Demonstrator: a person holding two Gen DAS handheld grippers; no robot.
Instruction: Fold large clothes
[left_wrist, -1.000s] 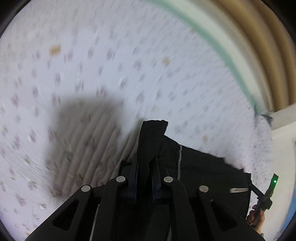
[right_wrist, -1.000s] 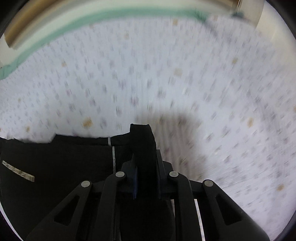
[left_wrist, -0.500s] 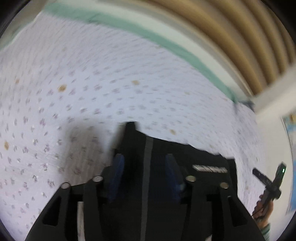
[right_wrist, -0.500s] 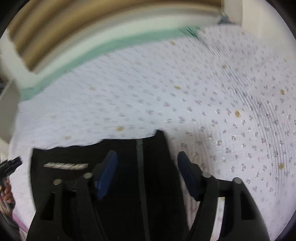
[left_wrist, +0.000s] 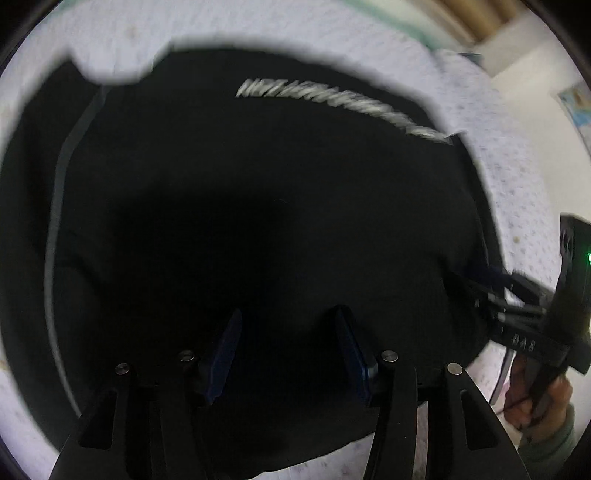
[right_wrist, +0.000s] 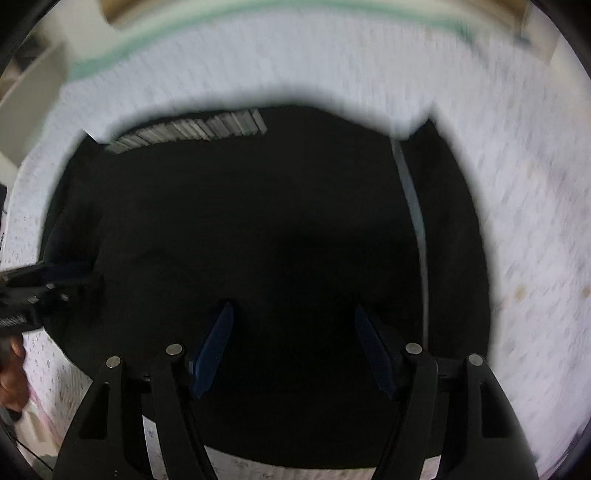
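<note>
Garment: one black garment (left_wrist: 258, 229) lies spread flat on the bed sheet (left_wrist: 517, 155) and fills most of both wrist views.
Markings on it: one pale strip of lettering (left_wrist: 340, 105) near its far edge, too blurred to read; one thin grey stripe (left_wrist: 55, 229) down its left side in the left view, seen at the right (right_wrist: 415, 214) in the right view.
Surface: one white bed sheet with small dots, edged by one green band (right_wrist: 155, 33) along the far side.
Left tongs (left_wrist: 288, 354): released, jaws just opened; two blue pads (left_wrist: 223, 354) stand apart above the black cloth, nothing gripped between them.
Right tongs (right_wrist: 291, 350): released, jaws just opened and set wider; two blue pads (right_wrist: 212, 350) stand apart over the cloth, gripping nothing.
Each seen from the other: the right tongs show at the right edge of the left view (left_wrist: 495, 291), by the garment's right side, held by one hand (left_wrist: 543, 406); the left tongs show at the left edge of the right view.
</note>
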